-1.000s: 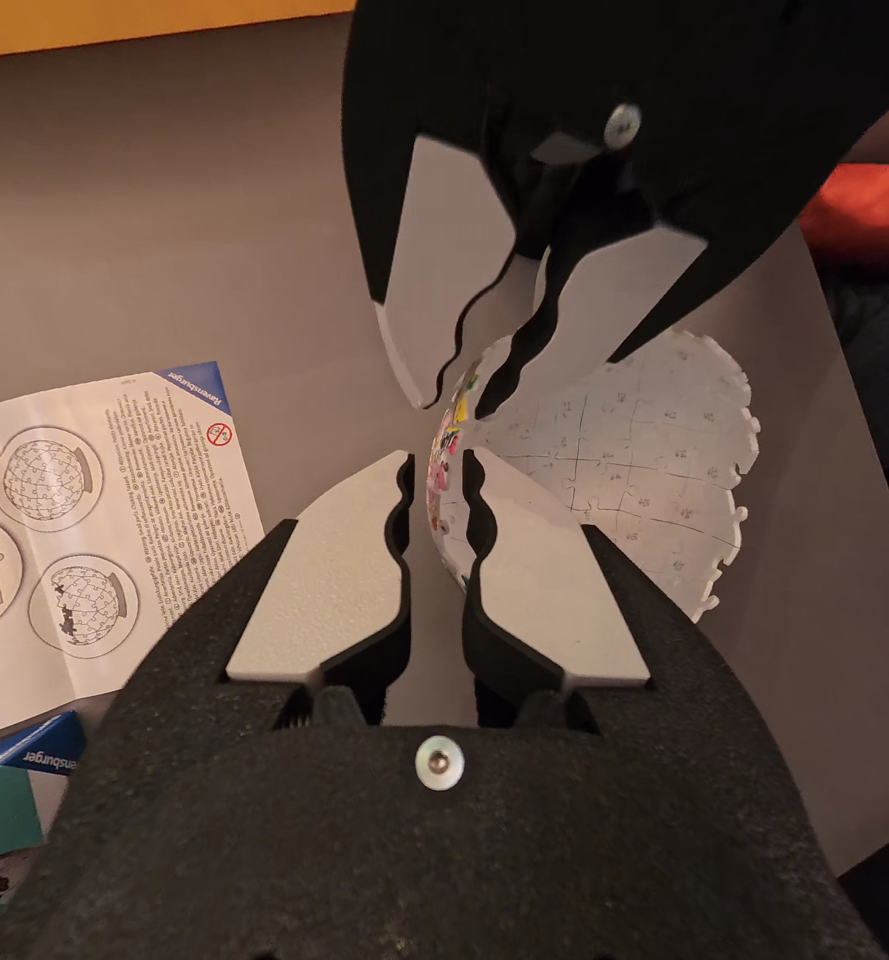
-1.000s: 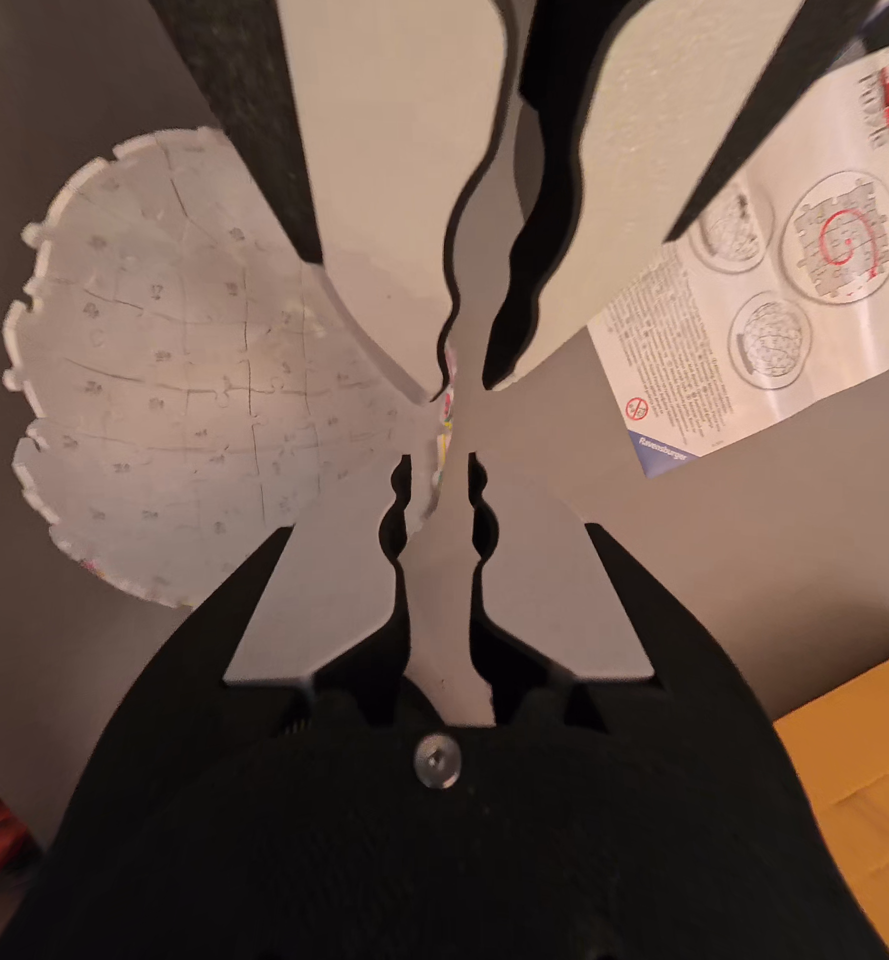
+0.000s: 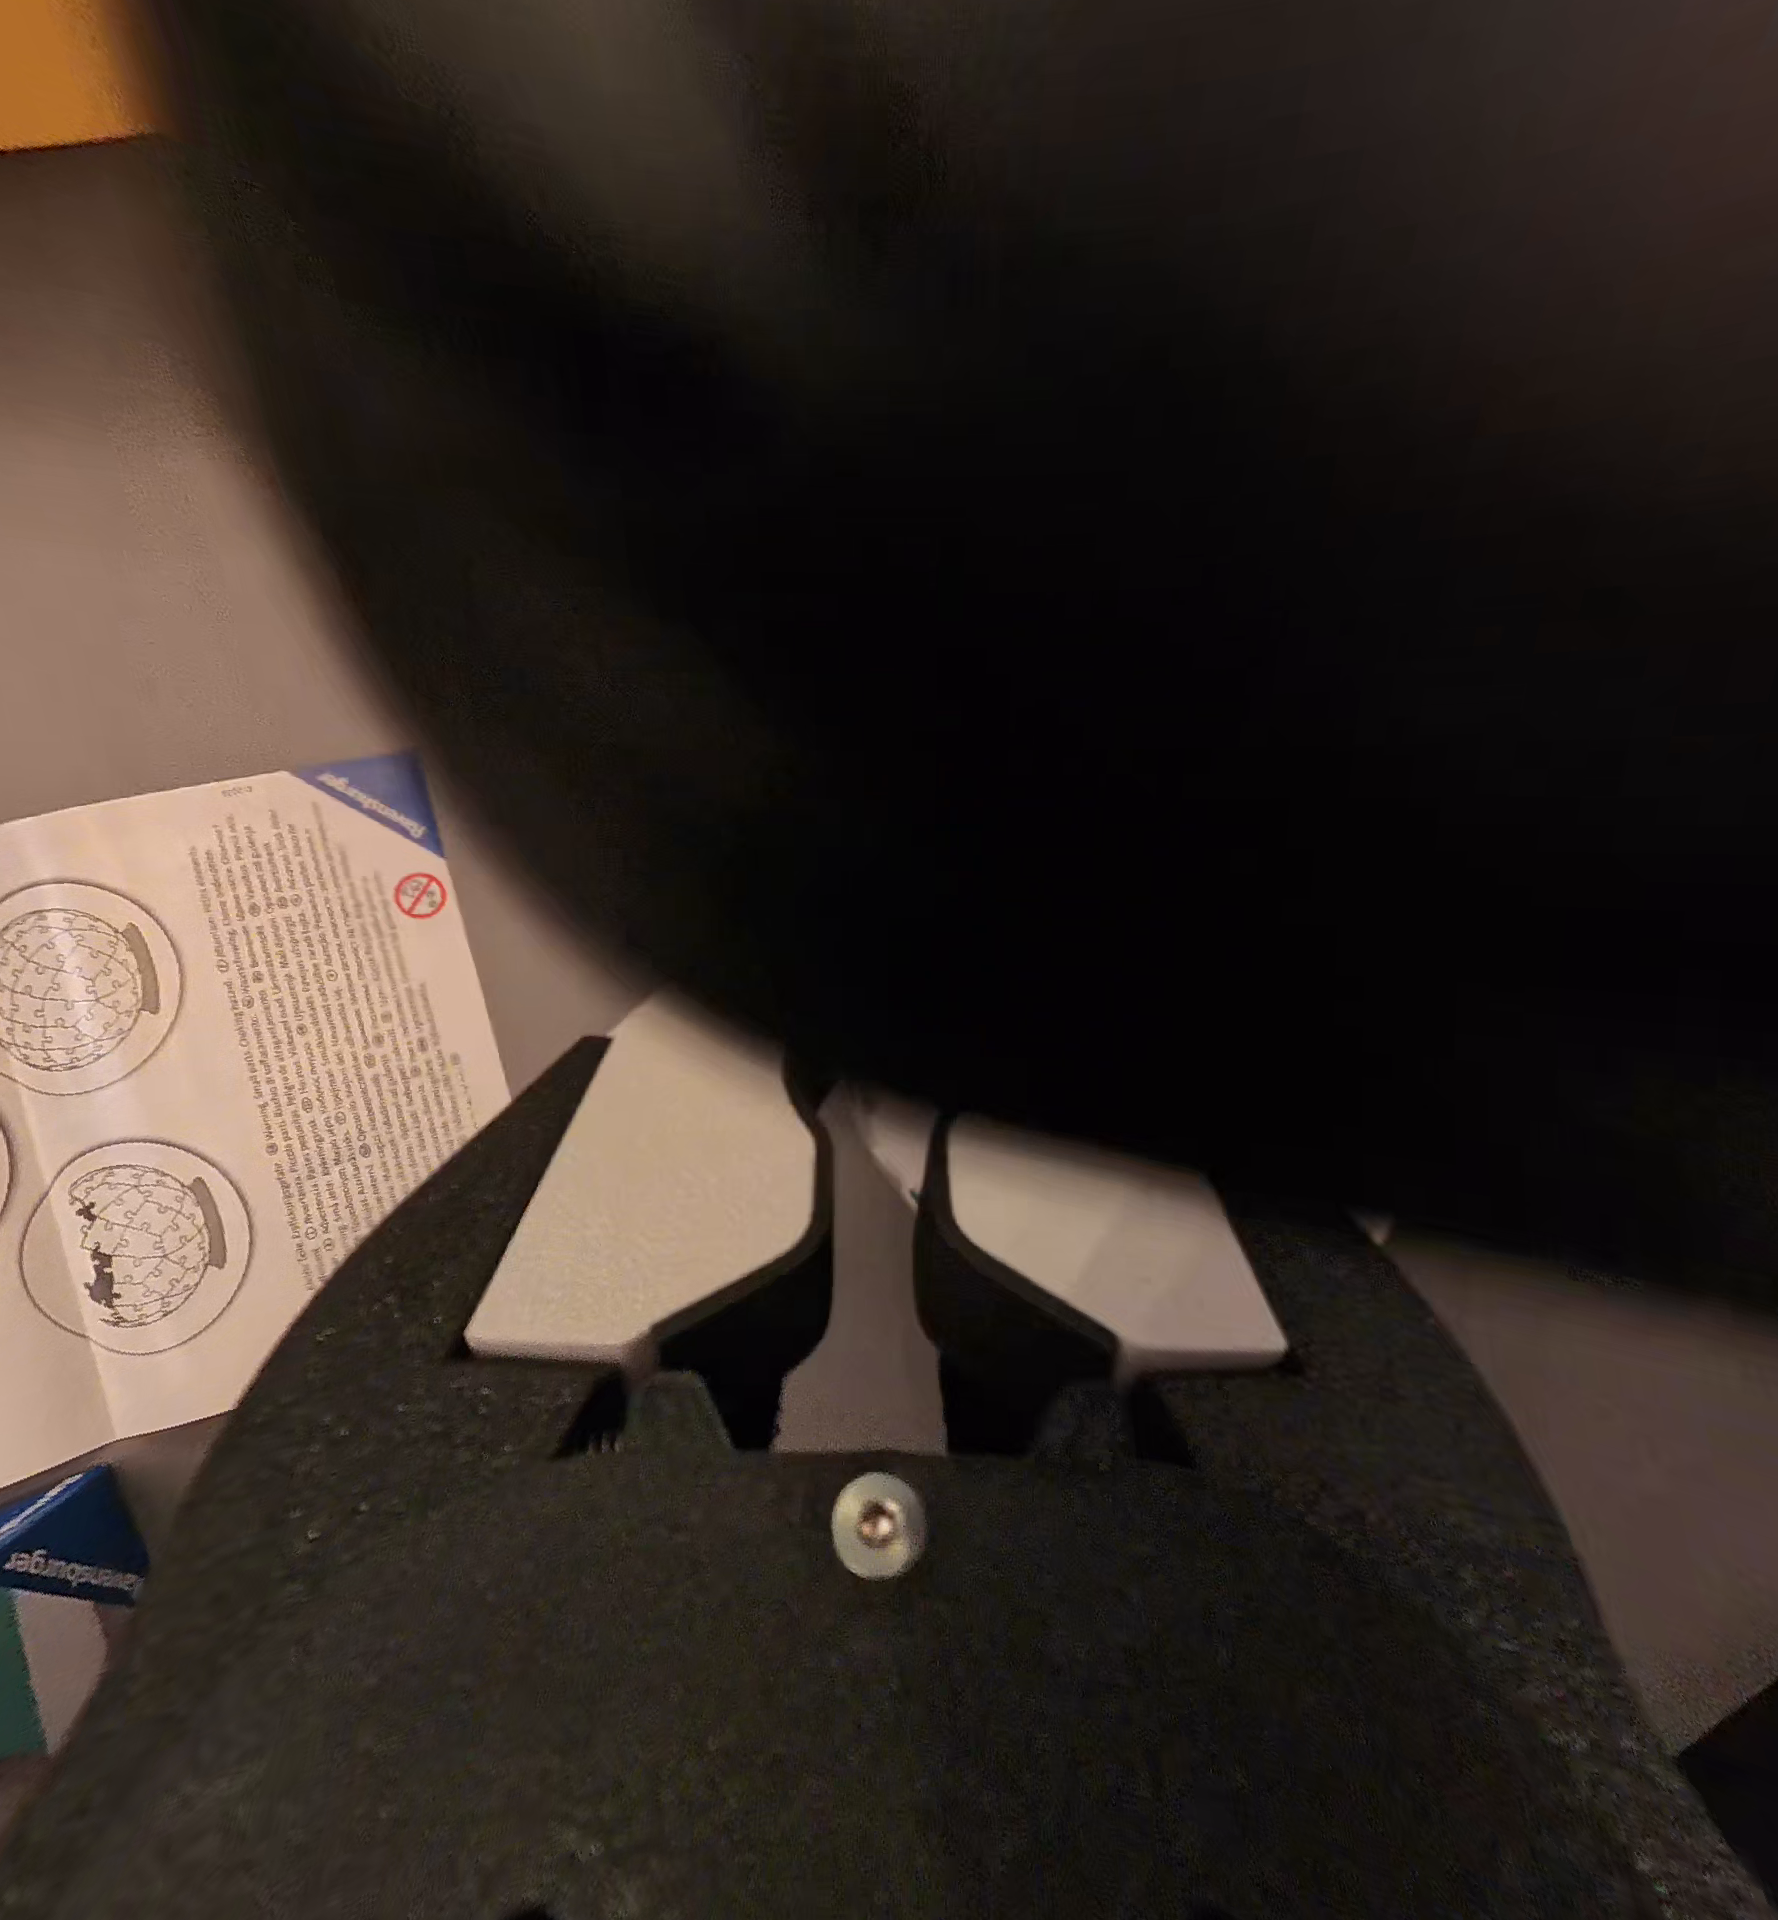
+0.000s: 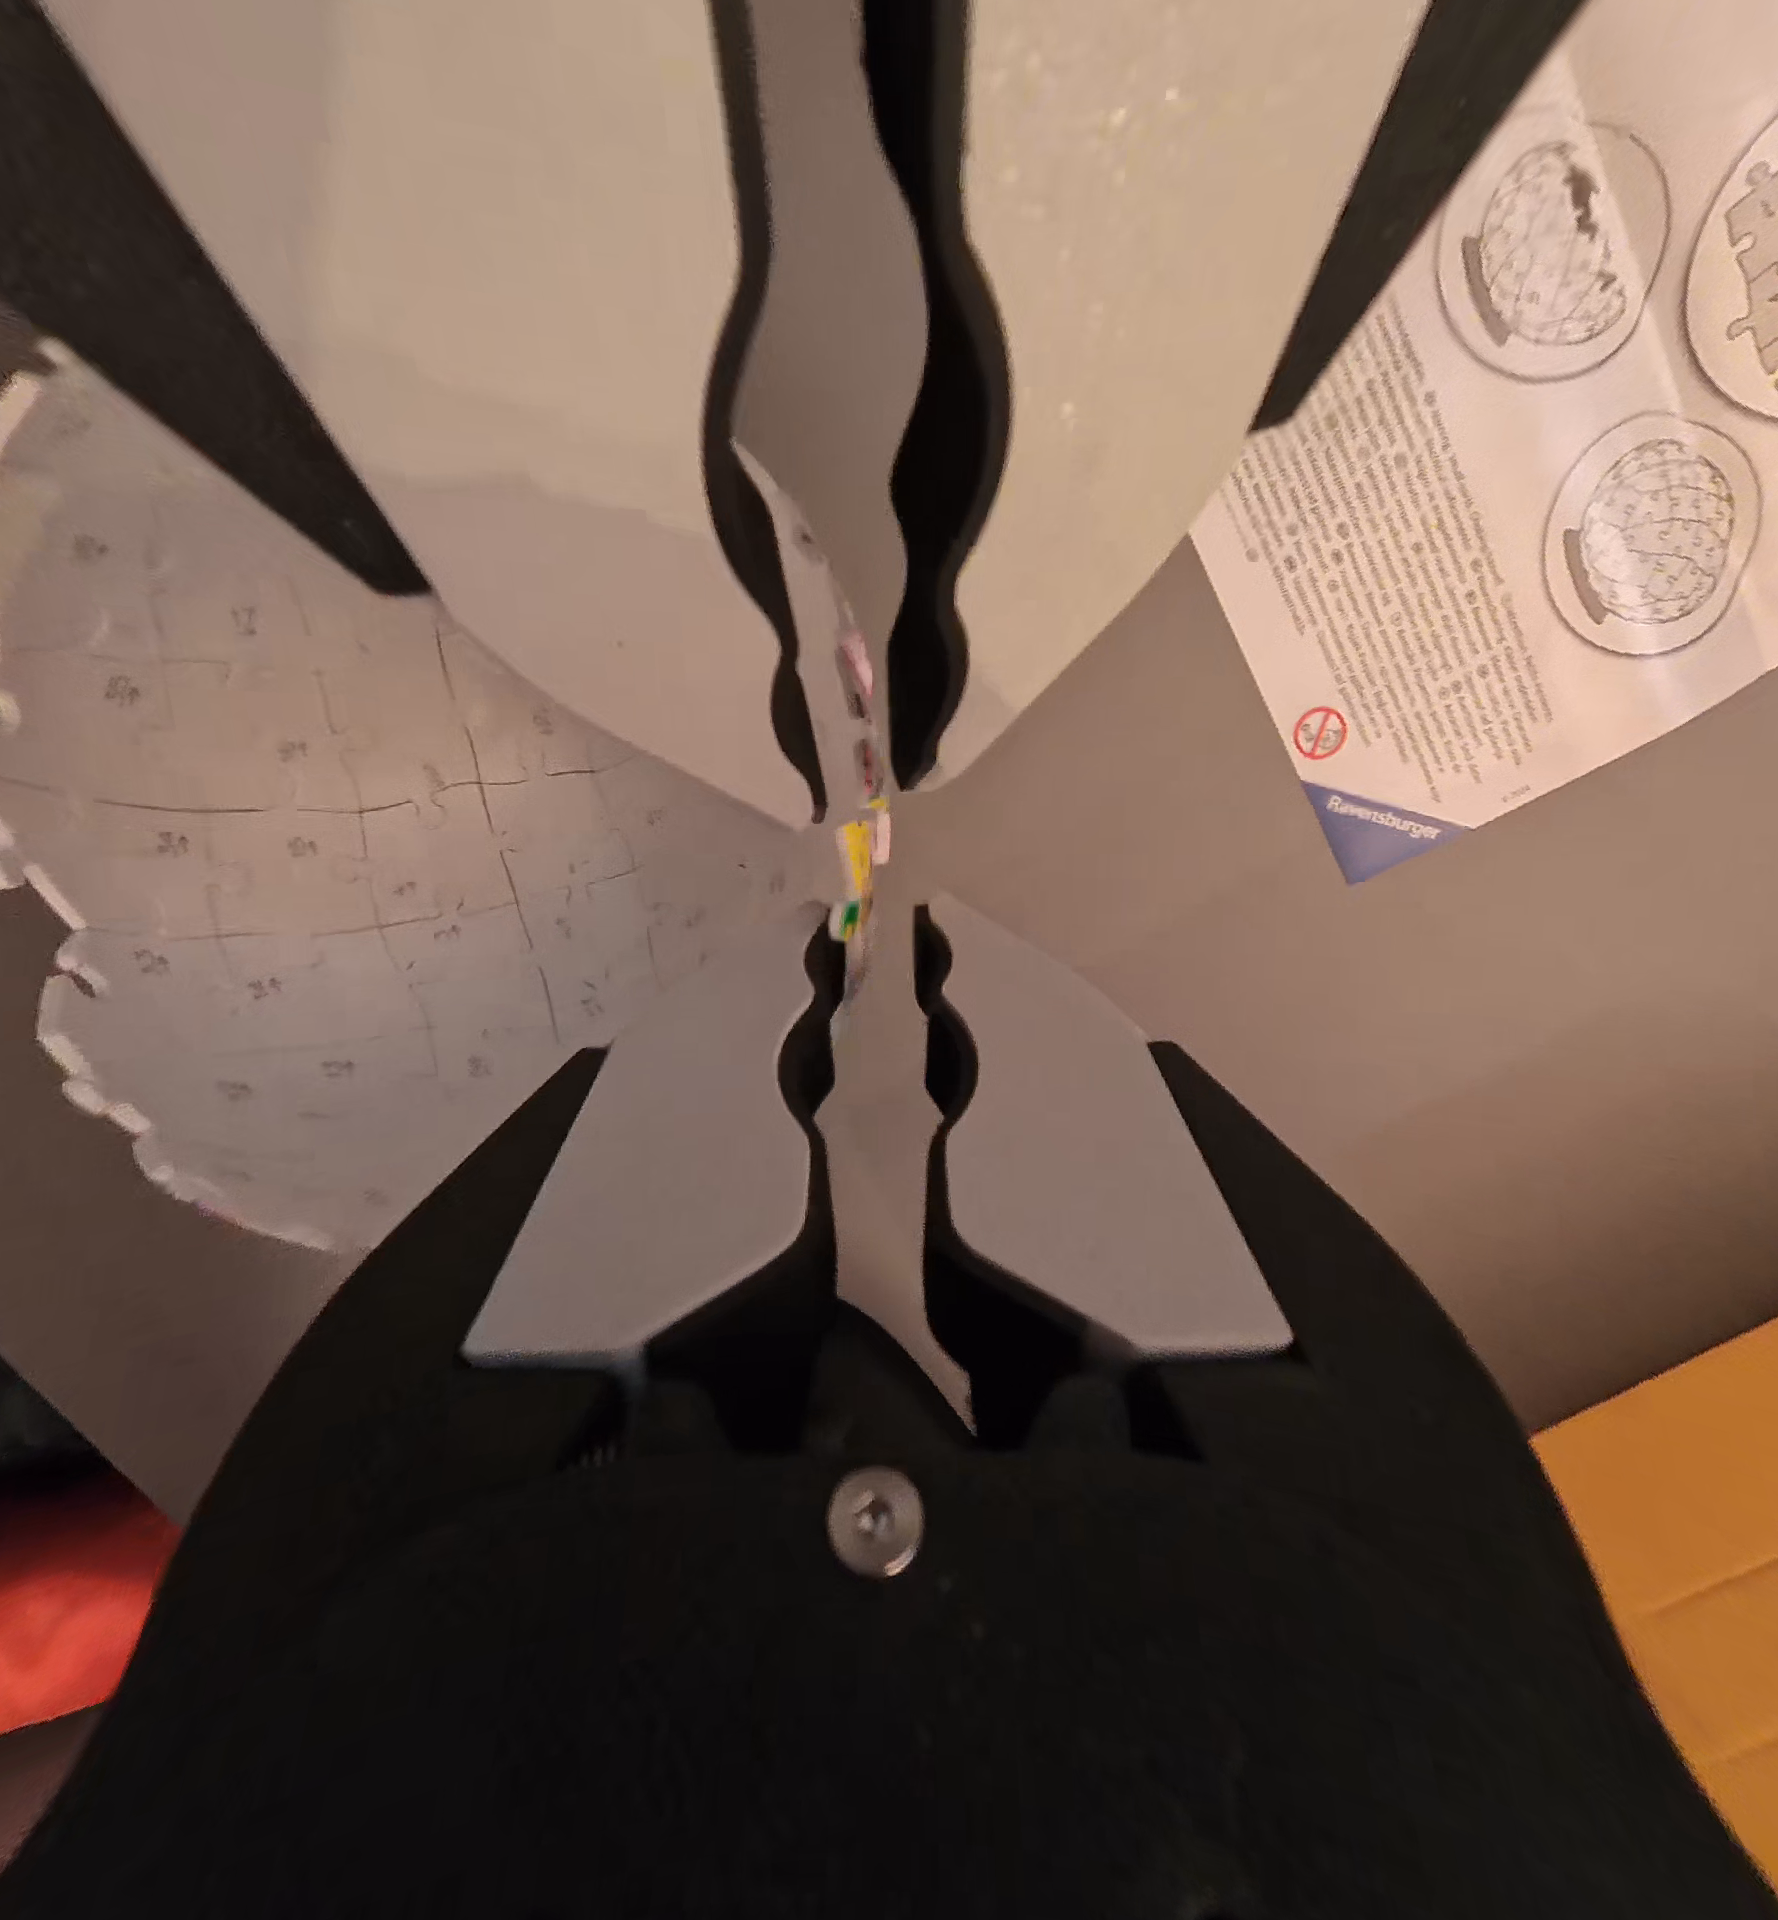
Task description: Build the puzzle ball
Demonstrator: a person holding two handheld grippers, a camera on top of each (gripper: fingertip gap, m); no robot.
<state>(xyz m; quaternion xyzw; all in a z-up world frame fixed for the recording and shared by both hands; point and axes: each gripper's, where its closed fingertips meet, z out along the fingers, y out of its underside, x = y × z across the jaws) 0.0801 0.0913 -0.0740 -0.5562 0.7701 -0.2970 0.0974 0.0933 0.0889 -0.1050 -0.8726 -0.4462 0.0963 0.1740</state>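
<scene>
Facing each other tip to tip, the right gripper (image 4: 872, 935) and left gripper (image 4: 854, 800) meet at the rim of the puzzle ball shell (image 4: 272, 831); both sets of jaws stand narrowly parted with that coloured rim edge between them; whether either clamps it cannot be told; the white shell interior curves away to one side above the grey table (image 4: 1332, 1039); an instruction leaflet (image 3: 189, 1060) lies flat nearby; the left wrist view is largely blocked by a dark blurred mass.
</scene>
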